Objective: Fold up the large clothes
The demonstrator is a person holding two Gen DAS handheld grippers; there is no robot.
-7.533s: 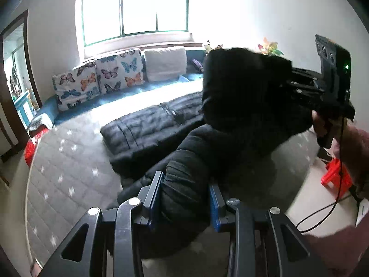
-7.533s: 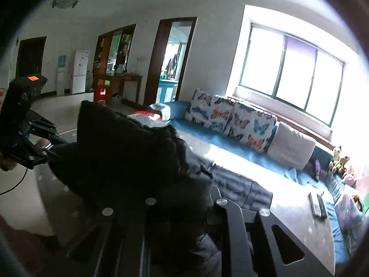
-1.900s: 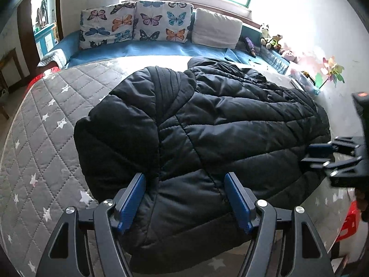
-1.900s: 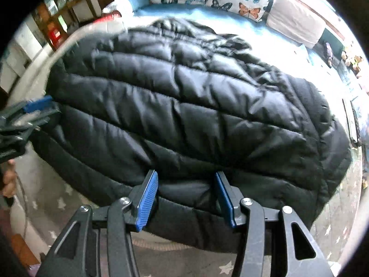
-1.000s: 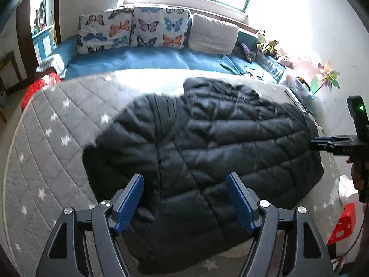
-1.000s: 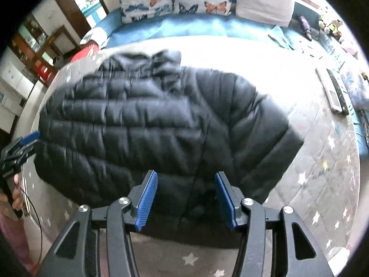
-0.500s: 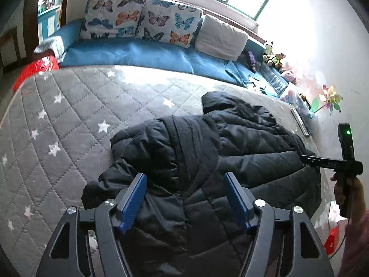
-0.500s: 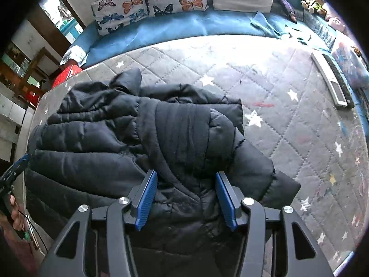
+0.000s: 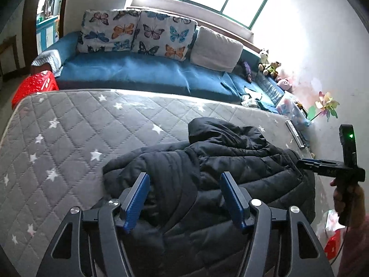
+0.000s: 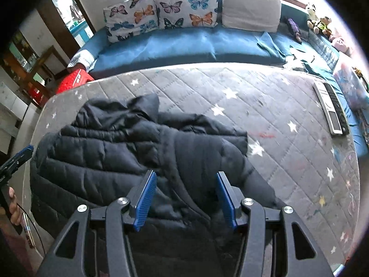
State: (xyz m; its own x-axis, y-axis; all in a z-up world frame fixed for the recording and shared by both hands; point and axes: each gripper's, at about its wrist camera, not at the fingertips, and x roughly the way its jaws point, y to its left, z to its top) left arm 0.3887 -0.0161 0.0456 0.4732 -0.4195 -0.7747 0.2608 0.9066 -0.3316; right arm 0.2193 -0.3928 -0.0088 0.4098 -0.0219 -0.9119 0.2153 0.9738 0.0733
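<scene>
A second ago we had the black puffer jacket (image 9: 230, 161) spread wide and flat across the grey star-quilted mattress (image 9: 69, 138); now it lies bunched and rumpled at the near edge of the bed, its collar end heaped up toward the blue sofa (image 9: 138, 71). More bare mattress shows on either side of it than before.

Our left gripper (image 9: 184, 196) hangs over the near part of the jacket with its jaws closing; dark fabric lies between the blue pads (image 9: 136, 198), but we see them standing clear of it, not pressing. Our right gripper (image 10: 184, 198) sits at a middling width, unchanged from a second ago, also above the jacket's near edge with cloth below the gap and no grip on it.

From the left wrist view we see the right gripper out at the jacket's right end, a green light on its body.

We can read no writing or brand anywhere; the remote controls (image 10: 332, 108) on the mattress are too small to make out.
</scene>
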